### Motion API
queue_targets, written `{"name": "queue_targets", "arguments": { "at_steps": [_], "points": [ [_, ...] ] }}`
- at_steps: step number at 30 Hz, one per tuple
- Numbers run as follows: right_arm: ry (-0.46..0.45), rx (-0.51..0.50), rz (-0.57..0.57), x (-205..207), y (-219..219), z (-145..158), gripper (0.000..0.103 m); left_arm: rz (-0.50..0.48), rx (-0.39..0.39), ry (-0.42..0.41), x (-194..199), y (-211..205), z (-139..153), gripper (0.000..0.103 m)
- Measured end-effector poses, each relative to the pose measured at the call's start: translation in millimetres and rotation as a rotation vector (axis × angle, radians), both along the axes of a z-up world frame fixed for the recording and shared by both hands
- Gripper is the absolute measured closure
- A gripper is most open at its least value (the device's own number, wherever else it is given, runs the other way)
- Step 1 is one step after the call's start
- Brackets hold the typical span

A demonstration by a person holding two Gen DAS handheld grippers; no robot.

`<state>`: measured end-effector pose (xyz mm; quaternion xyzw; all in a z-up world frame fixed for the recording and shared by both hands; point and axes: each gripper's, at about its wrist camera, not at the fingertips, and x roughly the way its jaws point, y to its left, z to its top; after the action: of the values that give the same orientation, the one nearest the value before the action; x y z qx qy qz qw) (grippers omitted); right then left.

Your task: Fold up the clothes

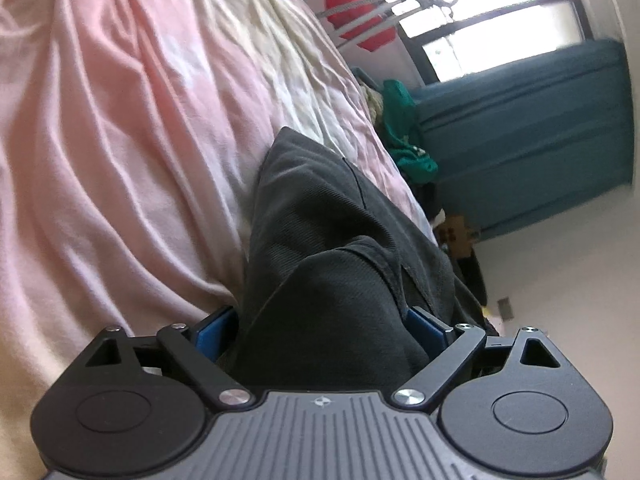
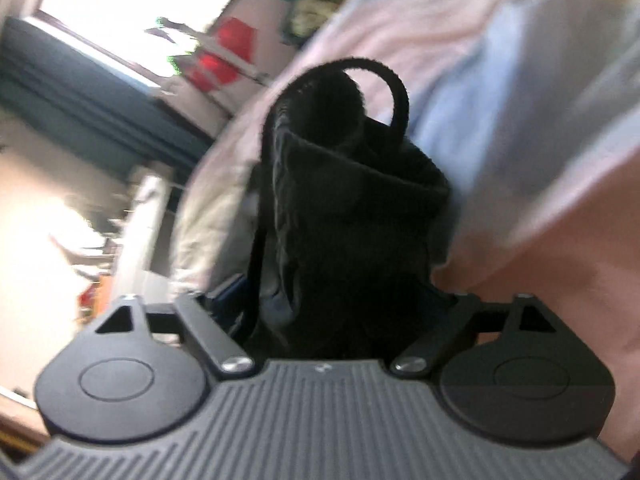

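The dark garment [image 1: 320,240] lies on the bed, on the pink sheet [image 1: 100,140], bunched into a long folded heap near the bed's side edge. In the left wrist view its grey-black cloth runs from between the fingers of the left tool [image 1: 320,320] up to a rounded fold, with a seam and an overlapping flap across the middle. The left tool's blue pads [image 1: 428,322] stand wide apart, one either side of the cloth; whether they press on it cannot be told, since the cloth fills the gap. In the right wrist view, which is blurred, the garment [image 2: 344,208] rises as a dark rolled mass with a thin loop [image 2: 396,96] arching over its top. The right tool [image 2: 332,308] also stands wide around it, its pads mostly hidden by the cloth. On one side of the garment the sheet spreads in broad wrinkled folds, giving open room across the bed; on the other the bed edge drops away close by. Beyond that edge are a green piece of clothing [image 1: 408,140], a teal curtain [image 1: 532,136] below a bright window [image 1: 492,12], and something red [image 1: 356,12] on a rack.
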<state>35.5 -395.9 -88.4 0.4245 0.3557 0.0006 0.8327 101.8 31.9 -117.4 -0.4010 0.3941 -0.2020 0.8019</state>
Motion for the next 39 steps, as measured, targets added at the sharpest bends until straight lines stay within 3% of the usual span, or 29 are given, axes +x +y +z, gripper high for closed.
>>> {"name": "queue_targets", "arguments": {
  "at_steps": [5,7,9,11,15,17,21,28,35,39],
  "points": [
    [0.000,-0.050,0.028,19.7,16.4,-16.0,0.008,-0.001,-0.001,0.002,-0.3,-2.4,-1.4,0.012],
    [0.005,-0.120,0.025,20.8,24.4,-14.7,0.023,-0.005,0.002,-0.006,0.0,-3.7,-0.4,0.018],
    [-0.002,-0.194,0.007,13.6,32.7,-6.1,0.045,-0.017,0.033,-0.027,0.2,-8.3,4.2,0.025],
    [-0.050,-0.284,-0.013,-1.6,44.3,9.9,0.056,-0.029,0.088,-0.062,-2.4,-15.3,11.6,0.034],
    [-0.168,-0.534,-0.021,-23.3,81.4,37.8,0.065,-0.016,0.150,-0.124,-21.2,-16.1,29.9,0.046],
    [-0.214,-0.586,-0.013,-29.6,91.6,46.1,0.067,0.001,0.158,-0.144,-32.4,-11.6,38.6,0.051],
    [-0.265,-0.557,-0.007,-45.5,89.3,56.5,0.068,0.020,0.150,-0.176,-56.1,1.2,54.9,0.053],
    [-0.257,-0.405,-0.024,-84.0,75.0,56.2,0.069,0.042,0.170,-0.278,-111.0,7.6,92.9,0.054],
    [-0.206,-0.286,-0.073,-94.9,38.5,76.7,0.072,-0.013,0.254,-0.342,-129.4,-36.9,145.2,0.056],
    [-0.216,-0.269,-0.133,-96.3,-10.4,98.5,0.072,-0.039,0.287,-0.396,-120.5,-97.5,180.3,0.056]
  ]
}}
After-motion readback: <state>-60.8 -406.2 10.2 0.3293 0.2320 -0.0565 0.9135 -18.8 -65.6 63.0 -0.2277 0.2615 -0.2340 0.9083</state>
